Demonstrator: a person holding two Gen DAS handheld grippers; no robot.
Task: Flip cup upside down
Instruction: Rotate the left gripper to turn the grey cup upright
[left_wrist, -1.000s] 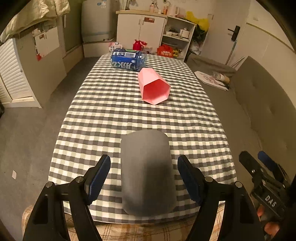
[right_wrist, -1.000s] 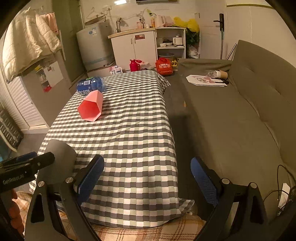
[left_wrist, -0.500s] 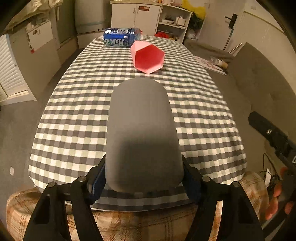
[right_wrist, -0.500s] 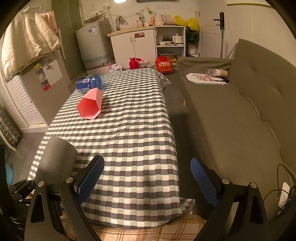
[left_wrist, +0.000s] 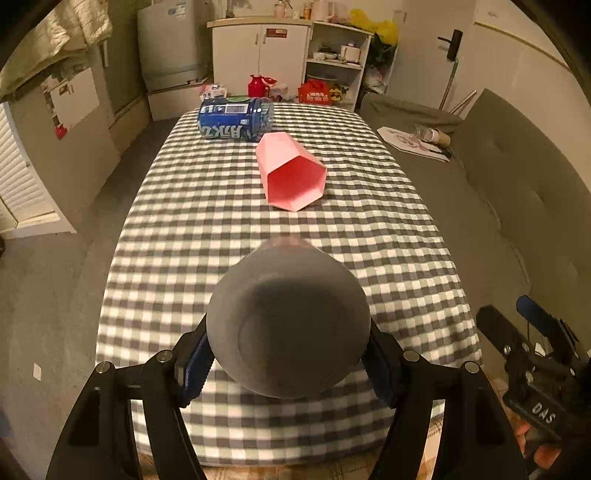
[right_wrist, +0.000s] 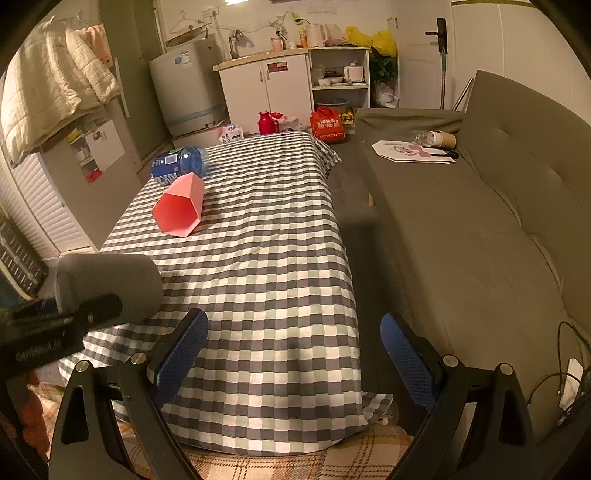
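The left gripper (left_wrist: 288, 356) has its blue-padded fingers (left_wrist: 195, 360) pressed against both sides of the grey cup (left_wrist: 288, 325), which fills the gap between them. In the left wrist view the cup's closed base faces the camera and its body points away over the surface (left_wrist: 207, 221). In the right wrist view the same cup (right_wrist: 109, 282) lies roughly level at the left edge, held above the near end of the checked cloth, with the left gripper's dark body (right_wrist: 55, 325) across it; whether the cup touches the cloth cannot be told.

The right gripper (right_wrist: 291, 356) has its fingers (right_wrist: 179, 354) spread wide with nothing between them; below them are the near right corner of the cloth and the gap beside the sofa (right_wrist: 480, 240). From the left wrist view it shows at the lower right (left_wrist: 532, 358), off the surface's edge.

Farther along the surface a pink cup (left_wrist: 293, 171) lies on its side, its six-sided mouth turned toward the cameras. Just behind it, at the far end, a blue bottle (left_wrist: 236, 120) also lies on its side, close to the pink cup. On the sofa's far end rest a sheet of paper (right_wrist: 413, 151) and a small paper cup (right_wrist: 443, 138).
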